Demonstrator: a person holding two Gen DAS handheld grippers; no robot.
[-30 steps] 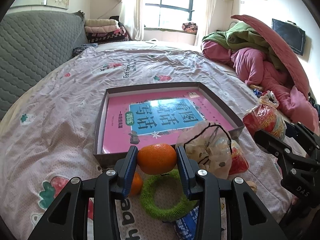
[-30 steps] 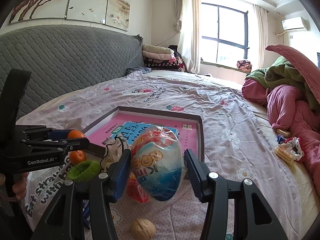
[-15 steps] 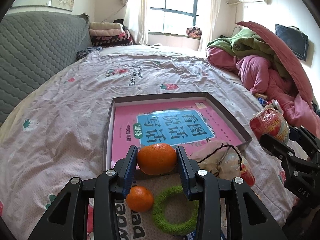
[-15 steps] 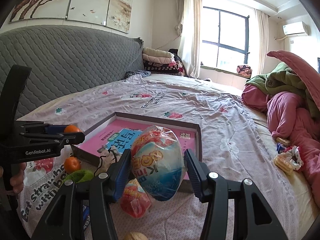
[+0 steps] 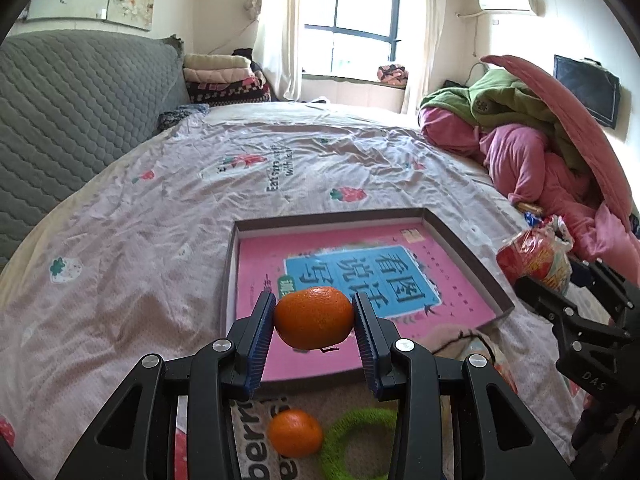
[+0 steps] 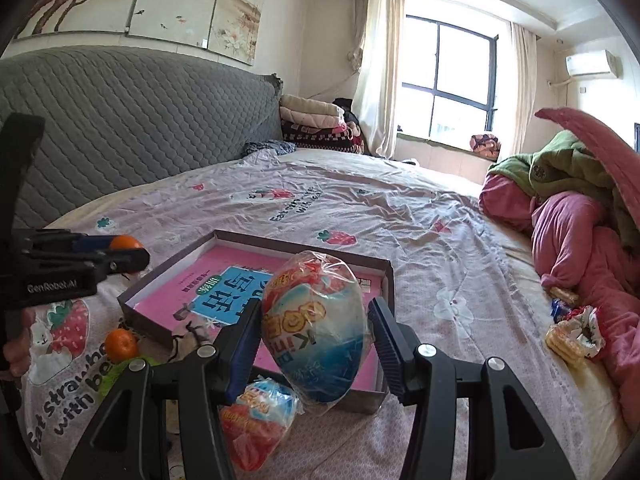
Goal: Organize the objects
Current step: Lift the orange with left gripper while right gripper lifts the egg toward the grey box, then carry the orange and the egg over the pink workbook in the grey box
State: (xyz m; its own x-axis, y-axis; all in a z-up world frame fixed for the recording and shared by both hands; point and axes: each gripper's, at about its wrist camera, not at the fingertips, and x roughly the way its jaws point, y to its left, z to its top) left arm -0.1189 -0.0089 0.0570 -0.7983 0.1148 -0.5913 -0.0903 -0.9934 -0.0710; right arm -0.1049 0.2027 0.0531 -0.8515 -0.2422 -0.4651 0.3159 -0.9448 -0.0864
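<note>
The left claw (image 5: 314, 322) was clamped on a round orange mandarin (image 5: 313, 317), firm but bruisable, above the shallow grey box (image 5: 468, 258). The right claw (image 6: 314, 338) squeezed a crinkly plastic-wrapped egg-shaped snack (image 6: 316, 328), light and slippery. Only the right view showed 1 fallen snack packet (image 6: 256, 420).

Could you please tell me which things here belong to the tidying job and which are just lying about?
Part of the job:
held orange in left gripper
wrapped egg in right gripper
shallow box
loose orange
green ring
snack bag

Lying about:
pink quilt
folded blankets
</note>
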